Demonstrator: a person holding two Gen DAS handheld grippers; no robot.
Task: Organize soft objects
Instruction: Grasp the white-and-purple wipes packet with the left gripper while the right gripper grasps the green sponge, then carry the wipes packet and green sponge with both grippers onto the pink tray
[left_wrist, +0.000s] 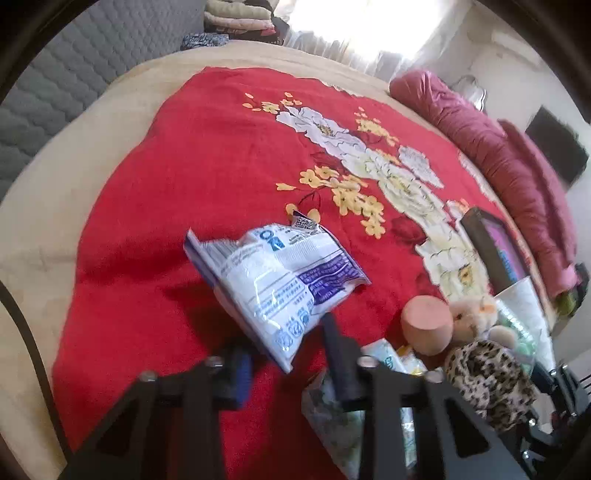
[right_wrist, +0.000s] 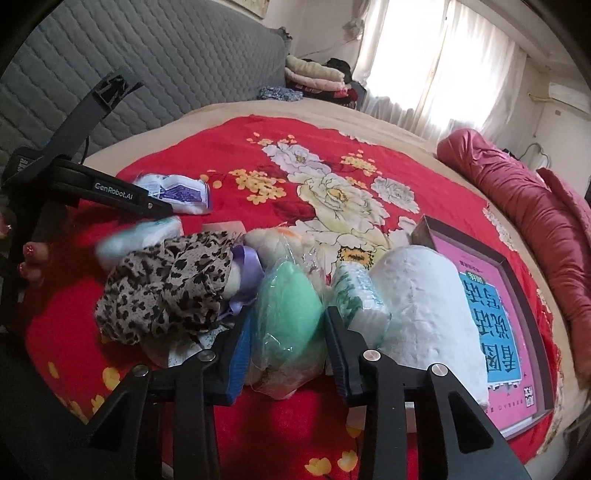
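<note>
A white and purple tissue pack (left_wrist: 277, 280) lies on the red floral blanket (left_wrist: 192, 177), just beyond my open left gripper (left_wrist: 284, 350); its near corner sits between the fingers, which are spread apart. It also shows in the right wrist view (right_wrist: 177, 192). My right gripper (right_wrist: 288, 328) is open around a green sponge in clear plastic (right_wrist: 291, 310), fingers on either side, not squeezing. A pile surrounds it: leopard-print cloth (right_wrist: 166, 288), white padded roll (right_wrist: 424, 295), wrapped tissue pack (right_wrist: 362, 295), plush toy (left_wrist: 476, 314).
A shallow box with a pink and blue book (right_wrist: 495, 317) lies at the right. A rolled maroon quilt (right_wrist: 535, 221) lines the bed's far right edge. A grey quilted headboard (right_wrist: 147, 66) and folded blankets (right_wrist: 317, 74) stand behind. A pink round block (left_wrist: 426, 325) sits by the plush.
</note>
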